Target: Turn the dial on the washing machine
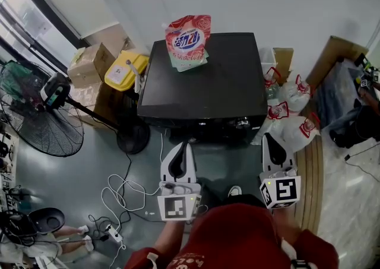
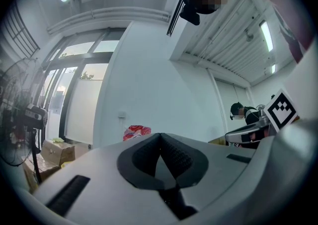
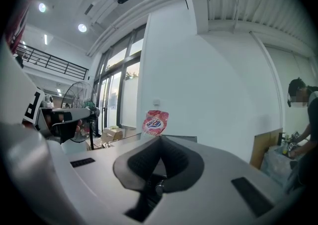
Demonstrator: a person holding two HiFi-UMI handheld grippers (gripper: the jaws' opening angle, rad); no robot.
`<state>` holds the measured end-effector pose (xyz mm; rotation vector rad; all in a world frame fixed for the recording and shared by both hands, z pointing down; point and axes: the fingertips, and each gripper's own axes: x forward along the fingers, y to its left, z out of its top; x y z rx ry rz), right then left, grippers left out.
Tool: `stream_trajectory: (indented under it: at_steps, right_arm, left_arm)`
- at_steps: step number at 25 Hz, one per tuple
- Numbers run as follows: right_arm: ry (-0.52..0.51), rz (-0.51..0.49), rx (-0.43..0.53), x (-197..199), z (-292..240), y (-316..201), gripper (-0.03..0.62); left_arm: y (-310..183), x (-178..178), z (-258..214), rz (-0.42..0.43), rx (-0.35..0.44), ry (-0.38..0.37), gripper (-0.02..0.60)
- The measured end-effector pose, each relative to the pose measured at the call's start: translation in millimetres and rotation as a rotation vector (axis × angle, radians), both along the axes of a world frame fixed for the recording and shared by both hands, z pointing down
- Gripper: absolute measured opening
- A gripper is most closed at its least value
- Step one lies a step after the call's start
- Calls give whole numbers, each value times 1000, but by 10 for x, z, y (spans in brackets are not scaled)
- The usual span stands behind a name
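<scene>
We hold both grippers out in front of our body, side by side, tips pointing at the washer (image 1: 205,84) and short of its front. The left gripper (image 1: 179,146) has its jaws pressed together with nothing between them. The right gripper (image 1: 269,137) is closed and empty too. The dial (image 1: 242,123) sits on the washer's front, toward its right end (a small shiny knob), nearer the right gripper. A pouch (image 1: 188,39) rests on the washer's top.
</scene>
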<state>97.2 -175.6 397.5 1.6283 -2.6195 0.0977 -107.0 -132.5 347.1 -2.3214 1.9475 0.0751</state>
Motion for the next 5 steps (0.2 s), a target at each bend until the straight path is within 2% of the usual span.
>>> stream_trajectory:
  at_steps: [5]
  right_arm:
    - [0,-1,-2,7,26,8,8]
  left_arm:
    - [16,-5,43,-7,-2,-10,9]
